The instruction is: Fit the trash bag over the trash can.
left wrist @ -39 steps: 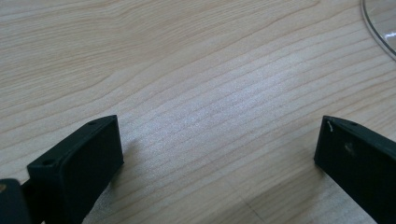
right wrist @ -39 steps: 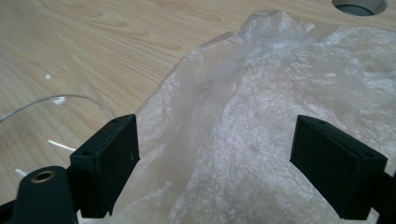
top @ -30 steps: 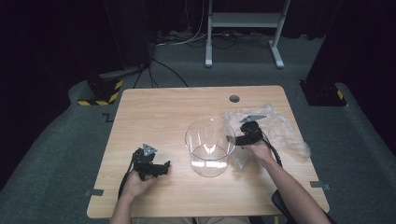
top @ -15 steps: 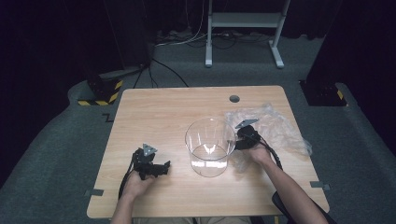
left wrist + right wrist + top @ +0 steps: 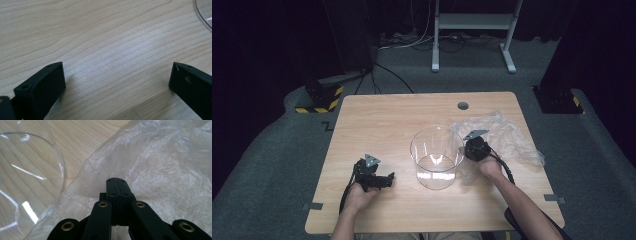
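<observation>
1. Pinching the crinkled clear plastic bag [image 5: 160, 162], the right gripper [image 5: 117, 185] has just been closing (jaws together) beside the round transparent container [image 5: 436, 156].
2. The left gripper [image 5: 117, 82] gapes wide over the pale wood-grain table [image 5: 105, 37].

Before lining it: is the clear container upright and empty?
Upright and empty. The container stands on its base on the table, mouth up; wood grain shows through its bottom. The plastic bag lies outside, beside it.

Right gripper [image 5: 117, 185], jaws just closed tight on a fold of the clear plastic bag [image 5: 160, 165].
</observation>
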`<state>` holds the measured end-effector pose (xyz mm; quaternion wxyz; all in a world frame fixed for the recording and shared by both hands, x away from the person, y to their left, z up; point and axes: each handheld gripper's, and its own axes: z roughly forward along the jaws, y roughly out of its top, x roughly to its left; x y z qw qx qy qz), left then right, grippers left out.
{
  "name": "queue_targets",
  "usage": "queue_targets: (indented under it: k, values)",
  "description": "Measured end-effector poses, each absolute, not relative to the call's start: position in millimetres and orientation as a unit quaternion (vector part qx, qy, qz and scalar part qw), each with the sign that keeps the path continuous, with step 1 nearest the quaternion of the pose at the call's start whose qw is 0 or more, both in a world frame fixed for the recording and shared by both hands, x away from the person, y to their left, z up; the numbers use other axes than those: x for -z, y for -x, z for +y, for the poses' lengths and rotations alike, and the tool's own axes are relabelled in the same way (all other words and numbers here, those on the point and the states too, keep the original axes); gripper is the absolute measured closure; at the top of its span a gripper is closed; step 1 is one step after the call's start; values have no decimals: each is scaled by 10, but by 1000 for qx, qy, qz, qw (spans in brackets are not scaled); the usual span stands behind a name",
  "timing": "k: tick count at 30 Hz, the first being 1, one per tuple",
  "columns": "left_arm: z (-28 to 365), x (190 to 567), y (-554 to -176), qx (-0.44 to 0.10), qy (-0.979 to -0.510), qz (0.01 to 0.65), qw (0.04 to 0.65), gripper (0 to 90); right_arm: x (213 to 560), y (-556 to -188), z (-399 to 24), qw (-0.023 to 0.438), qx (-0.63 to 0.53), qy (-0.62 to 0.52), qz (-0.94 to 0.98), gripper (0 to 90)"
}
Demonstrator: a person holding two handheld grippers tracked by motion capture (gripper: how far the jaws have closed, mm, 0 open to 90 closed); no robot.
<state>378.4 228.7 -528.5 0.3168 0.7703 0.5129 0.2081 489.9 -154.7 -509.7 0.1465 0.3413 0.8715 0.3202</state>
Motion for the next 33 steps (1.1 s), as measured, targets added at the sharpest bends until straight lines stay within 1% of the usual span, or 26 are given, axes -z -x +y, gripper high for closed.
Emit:
queue_targets:
  k: [7,12,19,33]
  values:
    - [2280,5286,-3846,-209,-769,514,317,0,5059,-4866,-1598,151,-299,-342,878,899]
    - [2254,5285,-3953,-213,-761,527,313,0,4966,-4792,-1727,149,-320,-353,867,899]
    - [2193,5282,-4127,-222,-748,546,307,0,4836,-4619,-1964,150,-352,-375,844,899]
    - [2025,5280,-4467,-229,-733,565,301,0,4666,-4222,-2383,170,-392,-407,807,899]
